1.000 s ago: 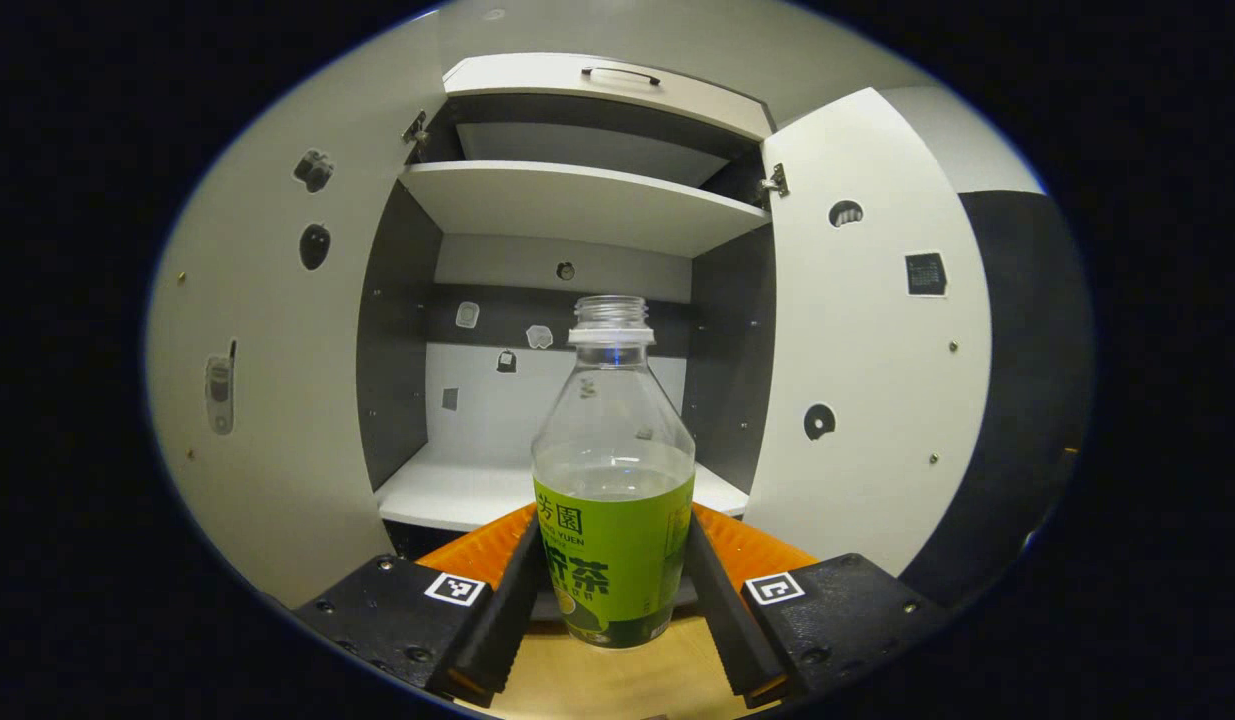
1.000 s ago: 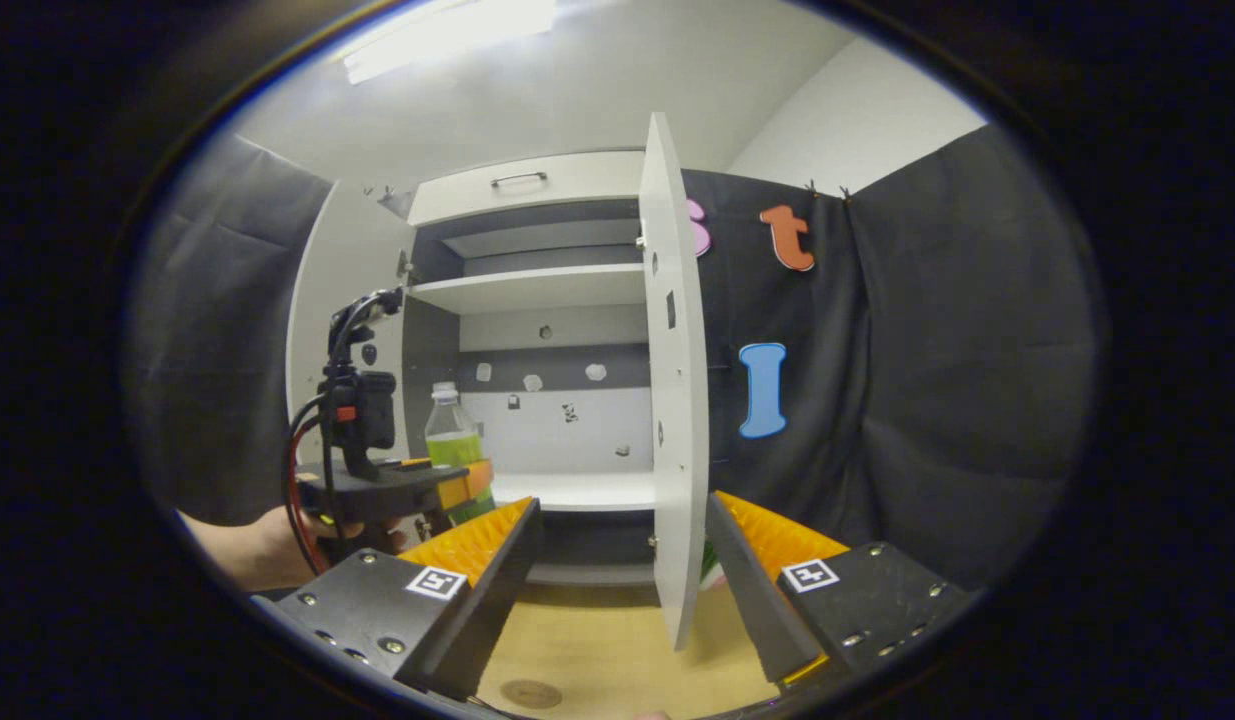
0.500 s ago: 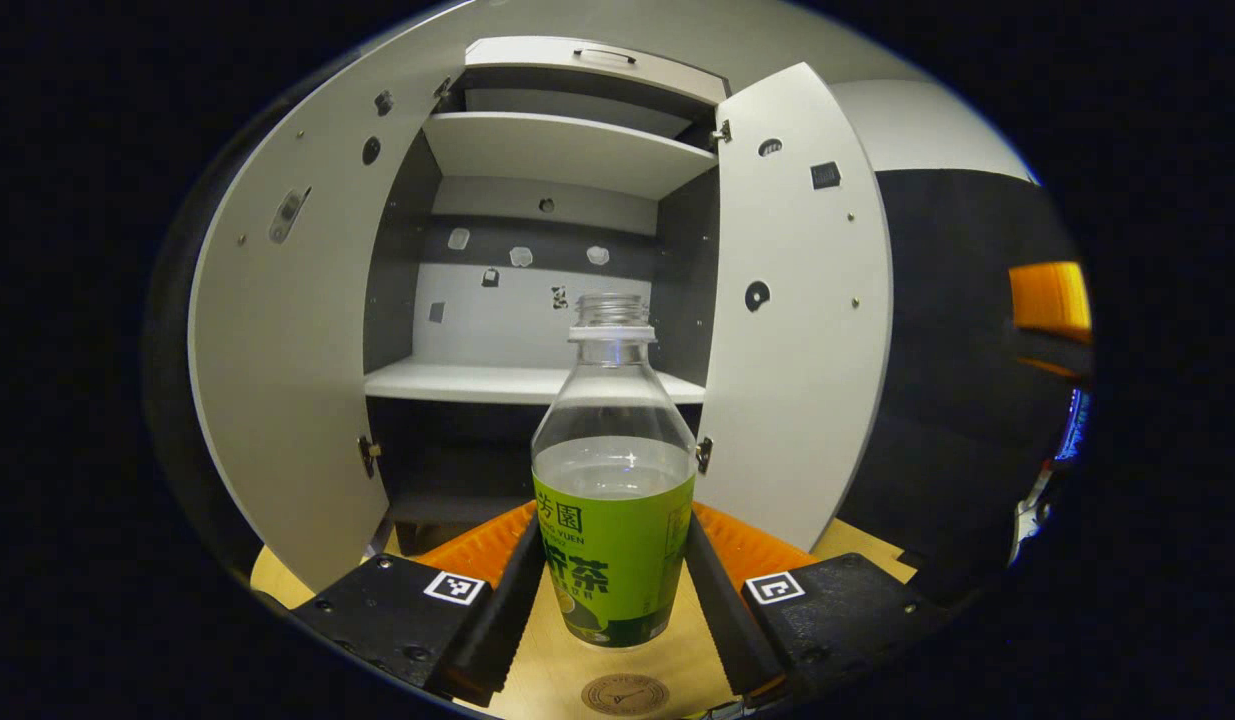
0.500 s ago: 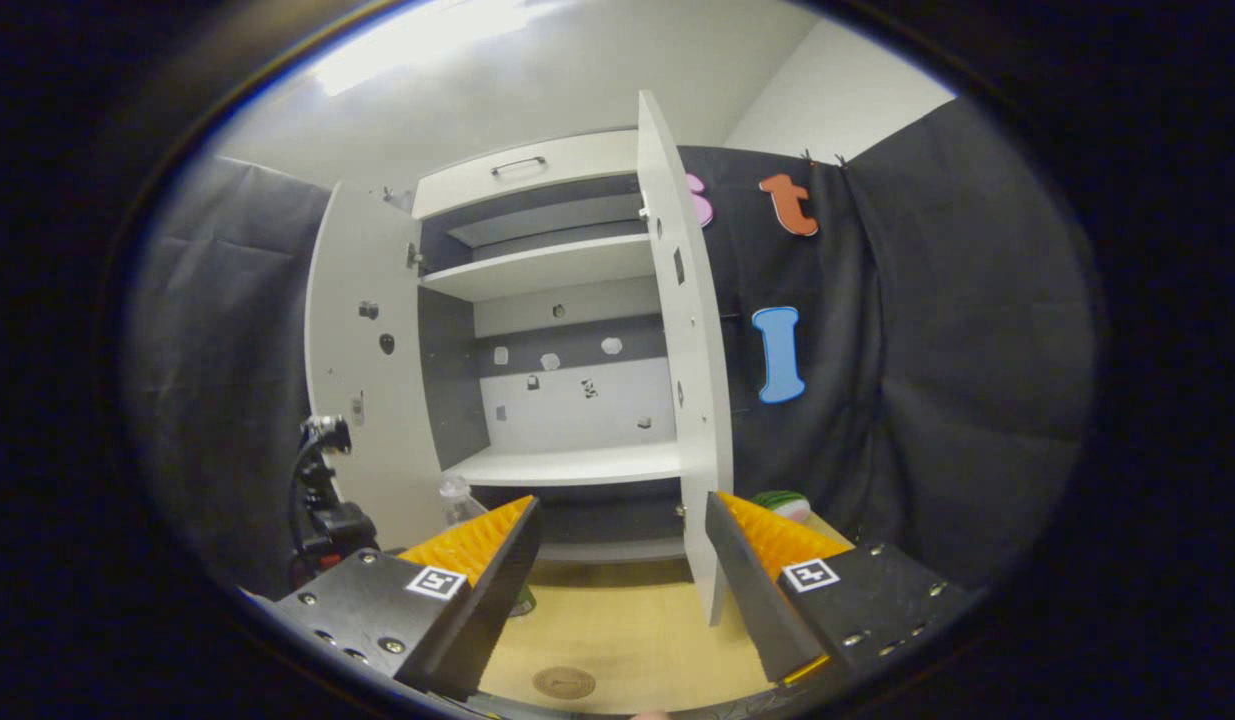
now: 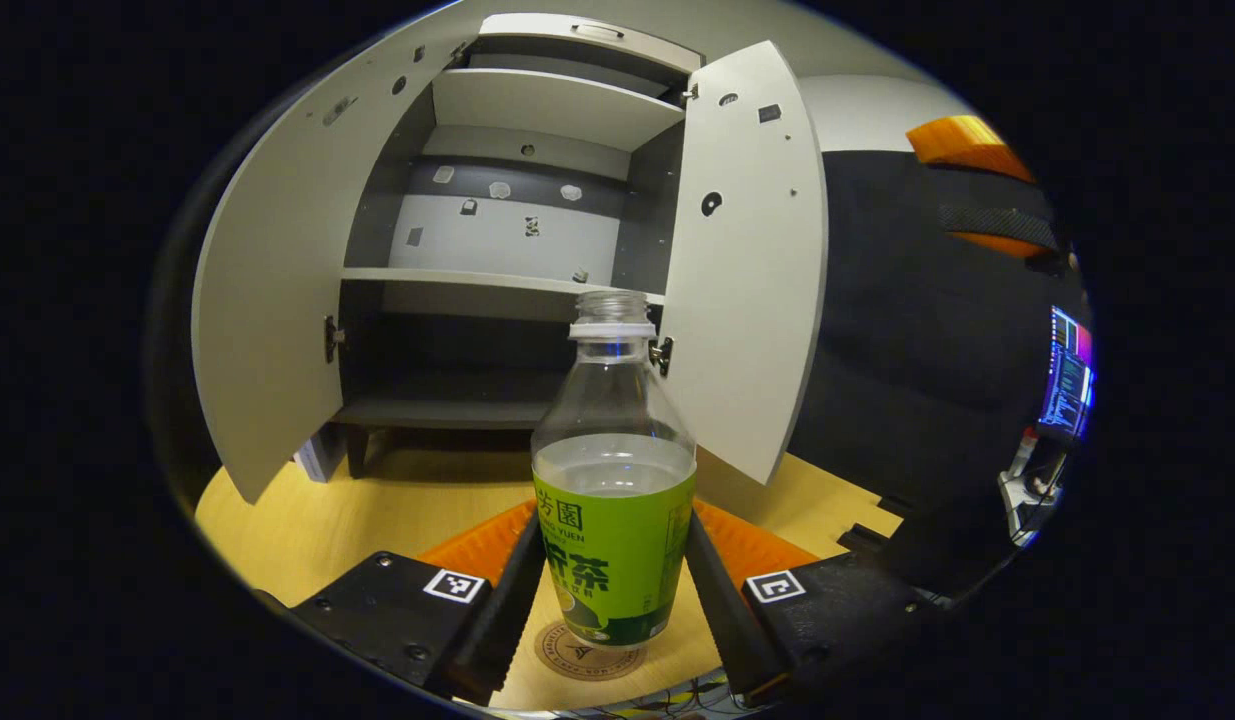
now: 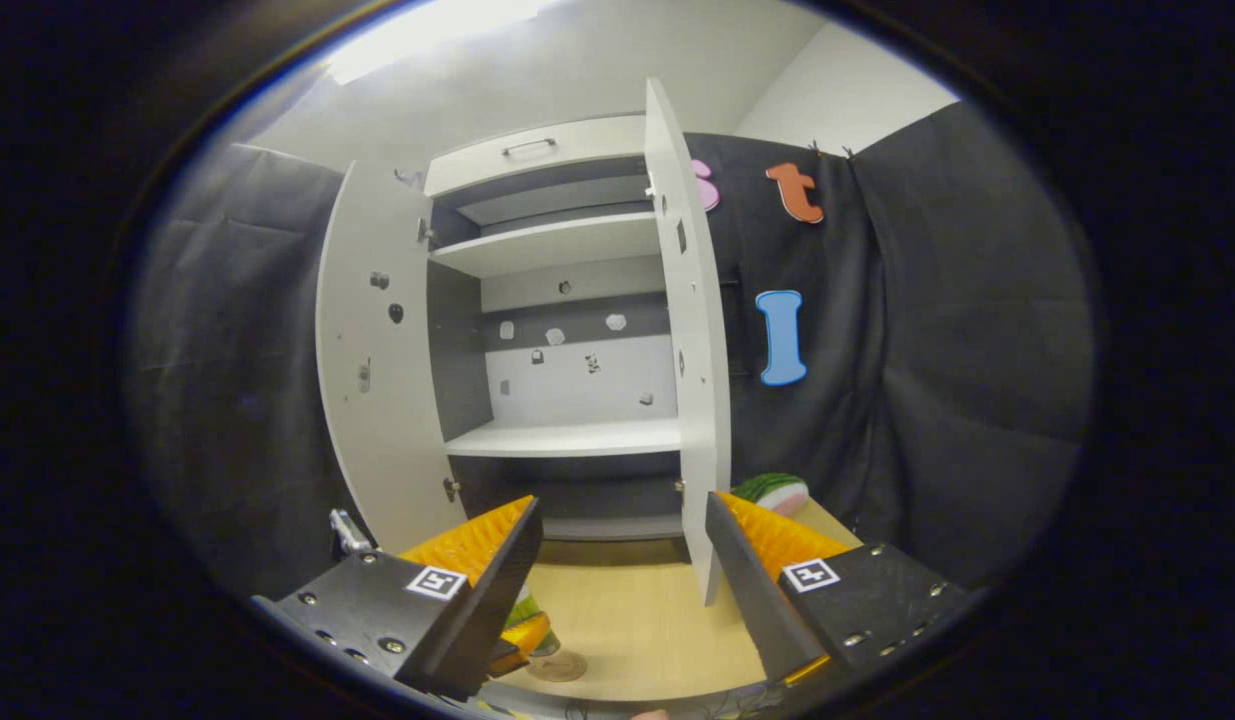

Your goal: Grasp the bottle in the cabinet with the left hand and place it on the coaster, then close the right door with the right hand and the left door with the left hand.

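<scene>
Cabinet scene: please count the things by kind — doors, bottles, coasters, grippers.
Open cabinet doors: 2, left door and right door.
Bottles: 1, green-labelled bottle.
Coasters: 1, round coaster.
Grippers: 2, left gripper and right gripper.
Total: 6.

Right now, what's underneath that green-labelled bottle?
A round coaster on the wooden table lies below the bottle, gripped by the left gripper. The bottle's base hides the coaster's centre.

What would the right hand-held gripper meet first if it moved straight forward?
Probably the front edge of the open right cabinet door, which stands slightly right of centre ahead of the right hand-held gripper. Depth is unclear.
</scene>
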### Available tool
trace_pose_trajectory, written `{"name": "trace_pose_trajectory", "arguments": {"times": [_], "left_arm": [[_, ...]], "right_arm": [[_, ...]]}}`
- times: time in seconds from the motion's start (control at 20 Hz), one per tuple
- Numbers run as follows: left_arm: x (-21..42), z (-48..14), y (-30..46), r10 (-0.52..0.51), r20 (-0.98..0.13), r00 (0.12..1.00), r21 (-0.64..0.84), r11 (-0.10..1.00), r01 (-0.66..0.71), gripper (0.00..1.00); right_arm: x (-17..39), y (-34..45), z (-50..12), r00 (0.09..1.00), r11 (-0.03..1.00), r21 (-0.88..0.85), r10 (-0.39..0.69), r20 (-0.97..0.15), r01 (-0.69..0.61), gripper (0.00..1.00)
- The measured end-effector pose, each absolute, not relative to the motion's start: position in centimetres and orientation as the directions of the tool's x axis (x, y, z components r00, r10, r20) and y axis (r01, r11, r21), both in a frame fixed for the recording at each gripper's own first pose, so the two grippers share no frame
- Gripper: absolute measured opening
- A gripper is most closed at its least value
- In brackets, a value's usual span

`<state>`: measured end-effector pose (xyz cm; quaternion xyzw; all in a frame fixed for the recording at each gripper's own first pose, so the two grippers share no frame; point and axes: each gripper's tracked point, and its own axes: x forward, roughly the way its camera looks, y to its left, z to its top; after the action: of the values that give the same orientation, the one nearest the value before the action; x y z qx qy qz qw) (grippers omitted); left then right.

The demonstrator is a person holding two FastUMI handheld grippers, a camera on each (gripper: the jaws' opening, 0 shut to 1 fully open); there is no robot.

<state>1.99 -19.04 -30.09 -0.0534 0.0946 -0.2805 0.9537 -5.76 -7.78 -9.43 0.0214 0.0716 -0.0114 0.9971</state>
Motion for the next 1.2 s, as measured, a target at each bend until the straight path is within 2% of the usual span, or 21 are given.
{"name": "trace_pose_trajectory", "arguments": {"times": [0.2,0.45,0.5,0.55,0.75,1.0,1.2], "left_arm": [[1.4,-34.1,-19.0,-0.563,-0.179,0.807,-0.1,0.826,0.555,0.8],[1.4,-35.2,-19.4,-0.596,-0.166,0.786,-0.047,0.801,0.597,0.81],[1.6,-35.4,-19.1,-0.595,-0.169,0.786,-0.037,0.8,0.598,0.8],[1.7,-35.4,-18.9,-0.593,-0.168,0.788,-0.025,0.801,0.598,0.8],[2.3,-36.5,-18.0,-0.58,-0.2,0.79,0.058,0.798,0.6,0.81],[1.9,-35.8,-17.8,-0.603,-0.211,0.769,0.078,0.774,0.628,0.89],[1.8,-33.1,-17.6,-0.619,-0.202,0.759,0.07,0.764,0.642,0.91]], "right_arm": [[-5.9,-7.5,-10.1,0.986,0.998,0.04,-0.034,-0.162,0.041,0.99],[-5.3,-8.0,-11.2,0.978,0.995,0.033,-0.082,-0.191,0.09,0.99],[-5.2,-7.8,-11.5,0.976,0.995,0.045,-0.083,-0.2,0.094,0.94],[-5.0,-7.6,-11.7,0.975,0.994,0.052,-0.083,-0.206,0.095,0.99],[-4.5,-7.2,-12.6,0.971,0.992,0.063,-0.092,-0.223,0.109,0.99],[-4.5,-7.2,-12.7,0.968,0.991,0.058,-0.1,-0.229,0.116,0.99],[-4.9,-8.3,-11.9,0.969,0.987,0.072,-0.123,-0.216,0.141,0.99]]}}
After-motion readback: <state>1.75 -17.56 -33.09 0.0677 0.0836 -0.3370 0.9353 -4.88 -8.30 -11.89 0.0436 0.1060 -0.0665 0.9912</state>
